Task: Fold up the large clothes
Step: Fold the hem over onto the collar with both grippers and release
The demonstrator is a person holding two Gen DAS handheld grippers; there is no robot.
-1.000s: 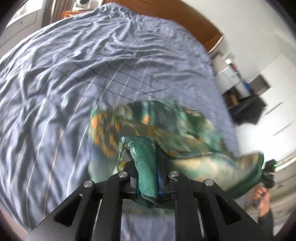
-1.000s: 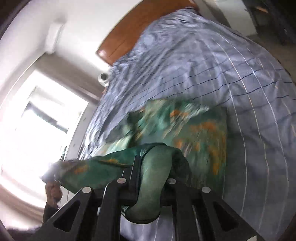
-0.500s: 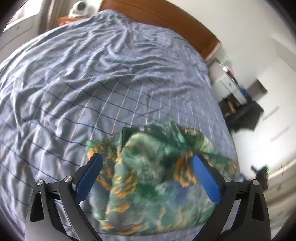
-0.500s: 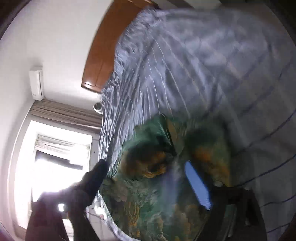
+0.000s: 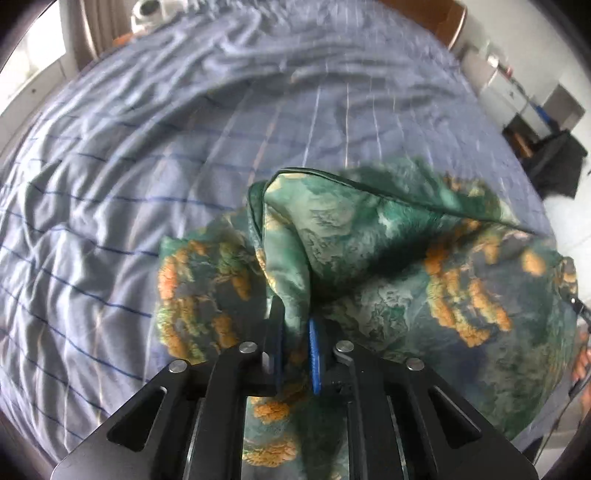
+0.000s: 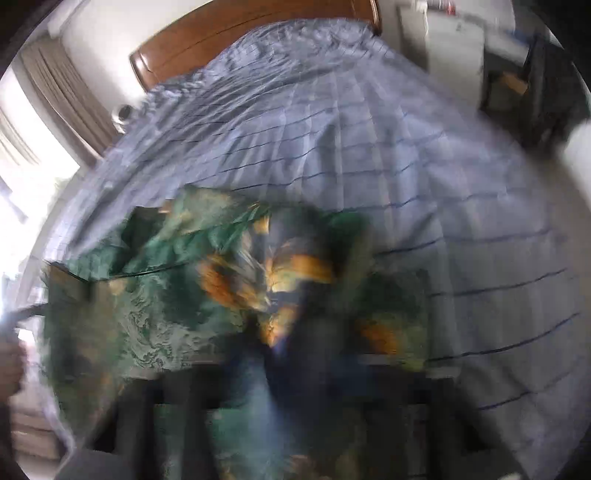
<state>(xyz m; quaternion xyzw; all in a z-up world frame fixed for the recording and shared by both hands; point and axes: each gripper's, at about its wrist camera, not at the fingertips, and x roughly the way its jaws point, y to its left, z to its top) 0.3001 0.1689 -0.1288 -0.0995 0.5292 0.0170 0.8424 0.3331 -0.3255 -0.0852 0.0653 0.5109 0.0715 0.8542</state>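
Observation:
A green garment with orange patches (image 5: 369, 258) lies bunched on the blue striped bedspread (image 5: 147, 147). My left gripper (image 5: 295, 325) is shut on a raised fold of it, and the cloth stands up between the black finger and the blue pad (image 5: 314, 354). The right wrist view is badly blurred. There the same garment (image 6: 166, 314) spreads under my right gripper (image 6: 291, 343), whose jaws are closing with cloth seemingly between them. I cannot make out whether its pads press on the cloth.
The bedspread (image 6: 406, 166) runs back to a wooden headboard (image 6: 221, 37). A white device (image 5: 147, 11) sits at the far left by the curtain. Dark furniture (image 5: 554, 155) stands beyond the bed's right side. A hand (image 5: 580, 362) shows at the edge.
A second ago both grippers were shut on folds of the garment, then both opened wide above it. Now both have come down, and the left has shut on a new fold.

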